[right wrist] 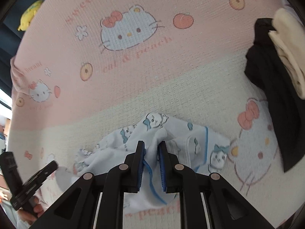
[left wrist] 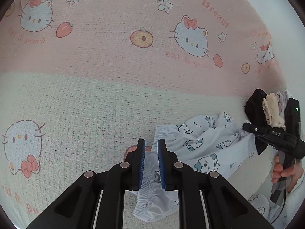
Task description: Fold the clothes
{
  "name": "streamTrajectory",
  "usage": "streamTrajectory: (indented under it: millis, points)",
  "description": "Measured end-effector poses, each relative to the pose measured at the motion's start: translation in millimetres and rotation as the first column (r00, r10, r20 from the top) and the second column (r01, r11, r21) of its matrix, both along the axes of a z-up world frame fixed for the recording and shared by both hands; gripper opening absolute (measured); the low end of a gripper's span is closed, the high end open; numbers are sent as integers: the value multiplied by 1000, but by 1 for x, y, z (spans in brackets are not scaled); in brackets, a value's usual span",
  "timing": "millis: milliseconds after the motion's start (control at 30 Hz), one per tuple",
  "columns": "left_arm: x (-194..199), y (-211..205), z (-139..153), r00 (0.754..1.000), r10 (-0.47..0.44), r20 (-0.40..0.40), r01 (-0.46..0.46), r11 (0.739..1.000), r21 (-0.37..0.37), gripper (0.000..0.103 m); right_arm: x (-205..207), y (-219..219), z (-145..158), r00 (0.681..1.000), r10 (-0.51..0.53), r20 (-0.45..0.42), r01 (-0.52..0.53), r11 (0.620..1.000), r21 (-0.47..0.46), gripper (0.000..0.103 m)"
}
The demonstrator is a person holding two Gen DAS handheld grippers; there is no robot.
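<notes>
A white garment (left wrist: 205, 143) printed with blue cartoon animals hangs crumpled over the pink and cream cat-print blanket (left wrist: 114, 61). My left gripper (left wrist: 151, 143) is shut on its gathered elastic waistband, which bunches between the blue pads. In the right wrist view the same garment (right wrist: 181, 133) spreads ahead, and my right gripper (right wrist: 151, 145) is shut on a fold with a blue trim strip running between the pads. The cloth stretches between the two grippers.
A stack of folded clothes, black (right wrist: 270, 76) under cream (right wrist: 289, 57), lies at the right on the blanket. A yellow plush toy (right wrist: 30, 13) sits beyond the blanket's far left edge. A person's hand (left wrist: 286, 171) holds the right gripper's handle.
</notes>
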State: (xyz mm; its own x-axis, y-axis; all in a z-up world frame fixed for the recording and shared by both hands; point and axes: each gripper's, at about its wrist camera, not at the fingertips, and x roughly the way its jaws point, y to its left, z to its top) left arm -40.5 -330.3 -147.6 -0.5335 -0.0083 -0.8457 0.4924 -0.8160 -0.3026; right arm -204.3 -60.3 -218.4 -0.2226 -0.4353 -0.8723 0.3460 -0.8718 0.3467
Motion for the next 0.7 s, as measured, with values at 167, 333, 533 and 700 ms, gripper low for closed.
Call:
streamTrajectory:
  millis: [167, 333, 533, 700]
  points:
    - [13, -9, 0, 999, 39, 15, -39, 999, 0, 11, -12, -12, -21, 998, 28, 61, -33, 995, 93, 13]
    - [24, -10, -2, 997, 73, 19, -73, 997, 30, 11, -18, -16, -24, 994, 9, 105, -23, 991, 130, 12]
    - [38, -11, -2, 992, 128, 4, -127, 980, 152, 14, -9, 2, 2, 997, -22, 76, 20, 1000, 21, 48]
    - [50, -2, -3, 991, 132, 12, -132, 981, 139, 55, 11, 37, 29, 993, -104, 51, 107, 993, -58, 55]
